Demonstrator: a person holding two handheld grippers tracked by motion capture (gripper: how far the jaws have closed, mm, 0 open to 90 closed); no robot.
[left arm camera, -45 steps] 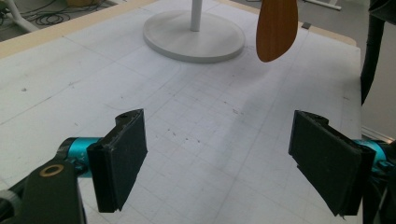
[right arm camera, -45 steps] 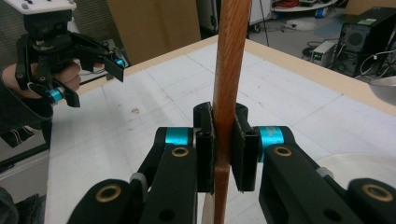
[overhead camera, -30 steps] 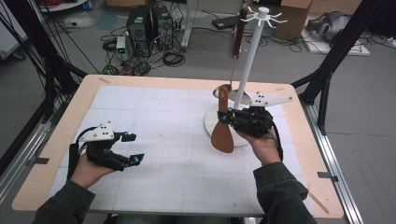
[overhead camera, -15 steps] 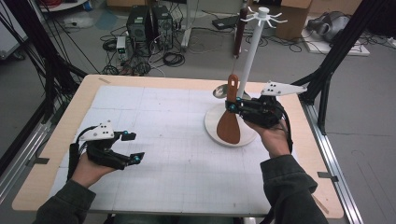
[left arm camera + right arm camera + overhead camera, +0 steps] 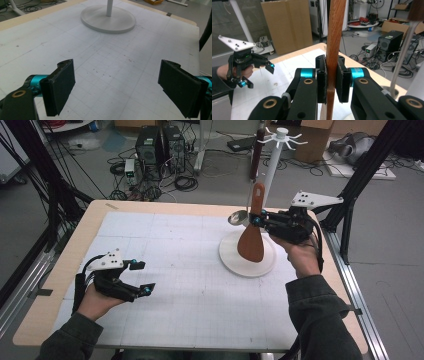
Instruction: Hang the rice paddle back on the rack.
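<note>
The right tool [image 5: 256, 220] clamps the wooden spatula [image 5: 251, 239] upright beside the rack [image 5: 272, 175], not yet hung on a hook, while the left tool [image 5: 142, 277] rests wide open, well away from the rack.

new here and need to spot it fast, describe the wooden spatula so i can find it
Start at the white hook stand with its round base at the table's right. Just in front of the pole, the right gripper clamps a brown wooden spatula upright, blade down. Unlike the metal ladle behind, it's flat and wooden.
</note>
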